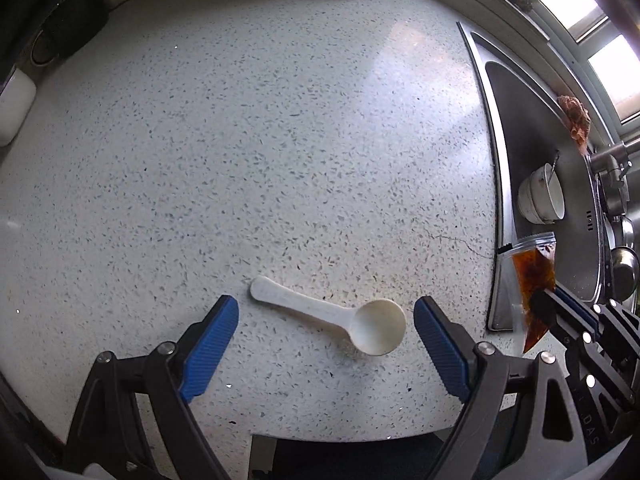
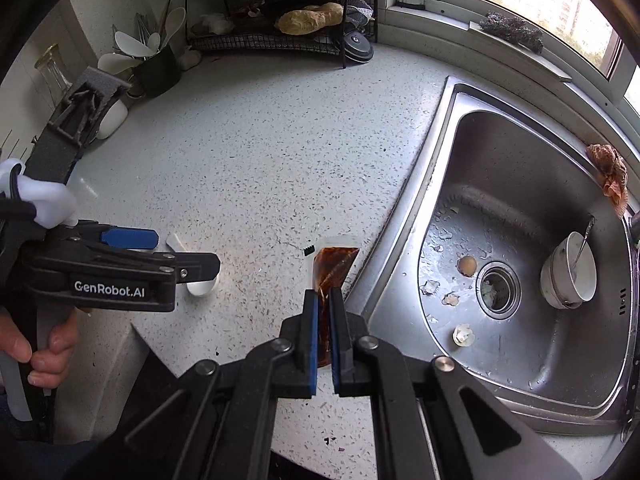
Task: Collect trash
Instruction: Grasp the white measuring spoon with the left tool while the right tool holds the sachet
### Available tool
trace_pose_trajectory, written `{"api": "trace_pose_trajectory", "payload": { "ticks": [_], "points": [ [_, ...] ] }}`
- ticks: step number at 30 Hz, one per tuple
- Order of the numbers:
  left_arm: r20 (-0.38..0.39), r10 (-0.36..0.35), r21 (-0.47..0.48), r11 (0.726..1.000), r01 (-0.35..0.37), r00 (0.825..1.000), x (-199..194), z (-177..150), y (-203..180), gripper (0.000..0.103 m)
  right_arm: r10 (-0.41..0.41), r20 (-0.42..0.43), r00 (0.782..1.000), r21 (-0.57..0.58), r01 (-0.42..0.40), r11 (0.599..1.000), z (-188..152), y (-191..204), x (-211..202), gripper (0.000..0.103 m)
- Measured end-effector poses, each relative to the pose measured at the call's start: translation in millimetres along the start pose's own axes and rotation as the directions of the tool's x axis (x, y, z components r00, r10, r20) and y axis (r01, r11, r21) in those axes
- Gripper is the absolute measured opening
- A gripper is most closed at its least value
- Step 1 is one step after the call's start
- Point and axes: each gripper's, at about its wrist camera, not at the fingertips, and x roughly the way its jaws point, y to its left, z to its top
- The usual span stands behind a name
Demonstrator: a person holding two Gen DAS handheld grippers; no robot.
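Note:
A white plastic spoon (image 1: 332, 316) lies flat on the speckled countertop (image 1: 260, 140), bowl to the right. My left gripper (image 1: 326, 312) hovers over it, open, its blue pads on either side and not touching it. In the right wrist view the left gripper (image 2: 176, 252) covers most of the spoon (image 2: 176, 243). My right gripper (image 2: 324, 300) is shut on a clear sauce packet (image 2: 334, 266) with brown liquid, held up near the counter edge by the sink. The packet (image 1: 534, 276) and the right gripper's fingers (image 1: 560, 308) show at the right of the left wrist view.
A steel sink (image 2: 520, 184) at the right holds stacked white bowls (image 2: 568, 276), eggshell bits (image 2: 463, 335) and a drain (image 2: 498, 286). A black wire rack (image 2: 288, 32), a utensil holder (image 2: 154, 66) and a glass jar (image 2: 52, 68) stand at the back. A person's hand (image 2: 44, 352) grips the left handle.

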Motion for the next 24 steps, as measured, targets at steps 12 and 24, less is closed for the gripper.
{"api": "trace_pose_trajectory", "payload": {
  "ticks": [12, 24],
  "points": [
    [0.015, 0.145, -0.016, 0.989, -0.145, 0.989, -1, -4, -6, 0.056, 0.020, 0.001, 1.000, 0.047, -0.020, 0.999, -2, -6, 1, 0.004],
    [0.056, 0.021, 0.009, 1.000, -0.022, 0.998, 1, 2, -14, 0.007, 0.018, 0.027, 0.999, 0.062, -0.020, 0.998, -2, -5, -3, 0.005]
  ]
}}
